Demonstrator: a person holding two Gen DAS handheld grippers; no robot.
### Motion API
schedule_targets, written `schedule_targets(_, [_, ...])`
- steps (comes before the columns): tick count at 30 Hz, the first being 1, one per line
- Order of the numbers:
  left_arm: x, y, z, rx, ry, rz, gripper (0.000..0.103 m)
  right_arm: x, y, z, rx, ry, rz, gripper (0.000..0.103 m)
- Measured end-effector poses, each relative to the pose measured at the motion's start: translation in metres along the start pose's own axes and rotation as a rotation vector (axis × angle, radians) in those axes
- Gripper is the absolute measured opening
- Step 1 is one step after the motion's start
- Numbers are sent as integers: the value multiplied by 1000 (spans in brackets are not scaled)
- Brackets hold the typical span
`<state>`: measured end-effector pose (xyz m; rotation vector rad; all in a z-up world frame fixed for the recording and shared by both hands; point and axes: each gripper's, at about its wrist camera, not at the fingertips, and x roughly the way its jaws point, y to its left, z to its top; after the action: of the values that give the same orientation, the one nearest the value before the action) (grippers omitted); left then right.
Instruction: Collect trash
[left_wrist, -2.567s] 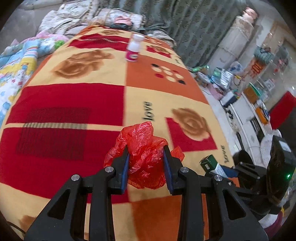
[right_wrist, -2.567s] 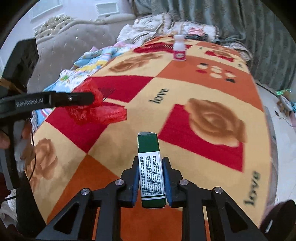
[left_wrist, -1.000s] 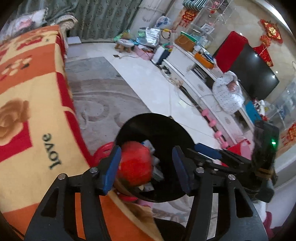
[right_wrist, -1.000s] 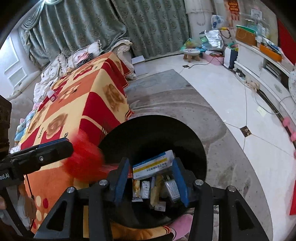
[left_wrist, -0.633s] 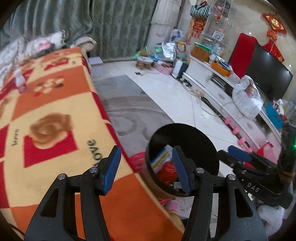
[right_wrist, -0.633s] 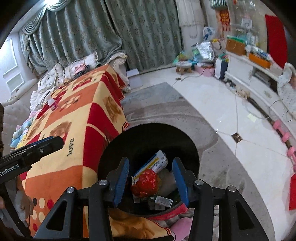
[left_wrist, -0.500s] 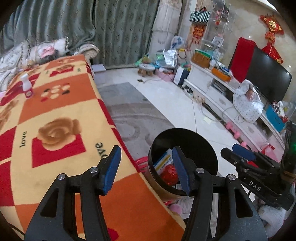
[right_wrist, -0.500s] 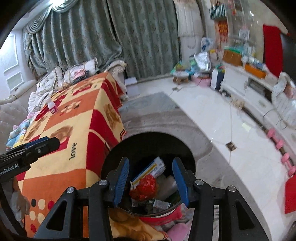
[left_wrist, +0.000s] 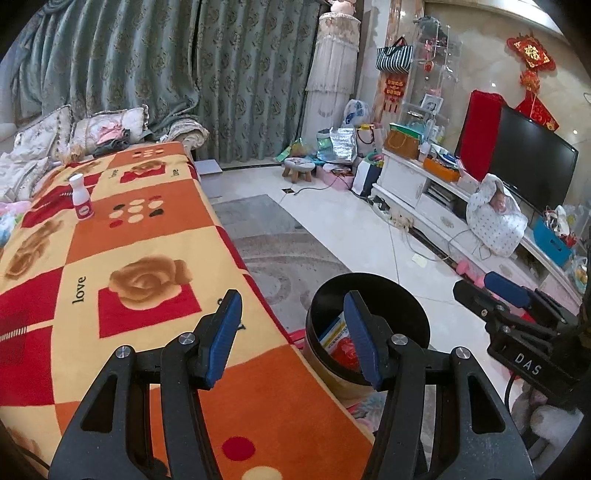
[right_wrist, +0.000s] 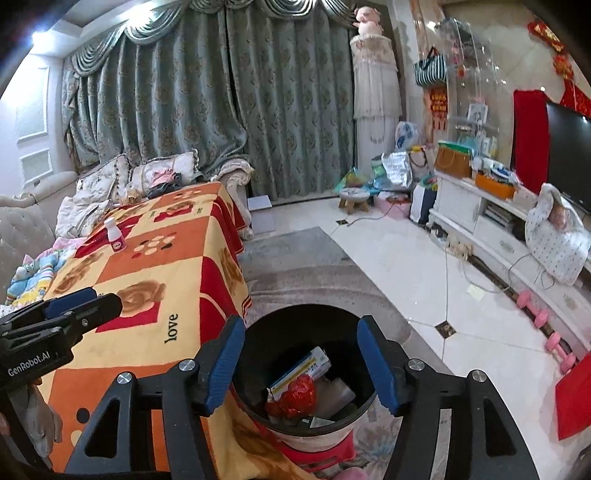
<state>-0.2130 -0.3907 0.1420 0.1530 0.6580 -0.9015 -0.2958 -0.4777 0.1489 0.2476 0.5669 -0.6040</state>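
**Both grippers empty above the bin; one bottle left on the blanket**

Left gripper (left_wrist: 291, 332): jaws parted about halfway, nothing between the blue pads, only the blanket edge and the bin behind them. Right gripper (right_wrist: 301, 363): jaws opening at this moment, nothing between them either, hanging right over the black bin (right_wrist: 258, 332).

In the bin: a crumpled red plastic bag (right_wrist: 297, 397), thin and glossy, lying against a white-and-blue carton (right_wrist: 301, 369) tilted on its long edge, with paler wrappers beside them. Bin itself round, dark and smooth inside, standing on the floor tight against the corner of the blanket-covered counter (left_wrist: 147, 229).

Remaining trash, by the look of it: a small white bottle (left_wrist: 81, 197) with a pink label, upright at the far end of the counter, well apart from both grippers and near the cushions.

For the next reach, judged from here:
- Swing back over the counter with jaws kept wide enough to straddle the bottle's body.
- Come in level and low, pads on the labelled waist rather than the narrower cap.
- Close gently but firmly; smooth rounded plastic, likely light and easy to tip on a soft, fuzzy fleece surface.
- Lift straight before travelling, no dragging across the pile.

Blanket: thick plush, orange, red and cream squares with rose prints, draped over the counter edge.
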Motion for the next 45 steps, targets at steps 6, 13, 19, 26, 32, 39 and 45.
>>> schedule_targets(6, [-10,2,-2,-1,-17,12,56,-11,2,3,19,-31,7,63])
schedule_targets(13, [-19,0,-2,9,-40,41,56,-15,8,6,14,-44,4,65])
schedule_targets(19, [-20,1,-2,12,-46,47,56,-18,10,5,11,-50,7,67])
schedule_targets(26, [-19,2,-4,12,-46,50,56,-18,9,3,16,-41,11,68])
schedule_targets(32, [-18,3,-5,12,-39,45,56,-18,8,3,16,-32,13,69])
schedule_targets(39, [-16,5,-5,10,-37,45,56,-17,7,0,19,-27,14,70])
schedule_targets(45, [-15,5,-6,14,-38,46,56,-17,7,0,19,-28,15,70])
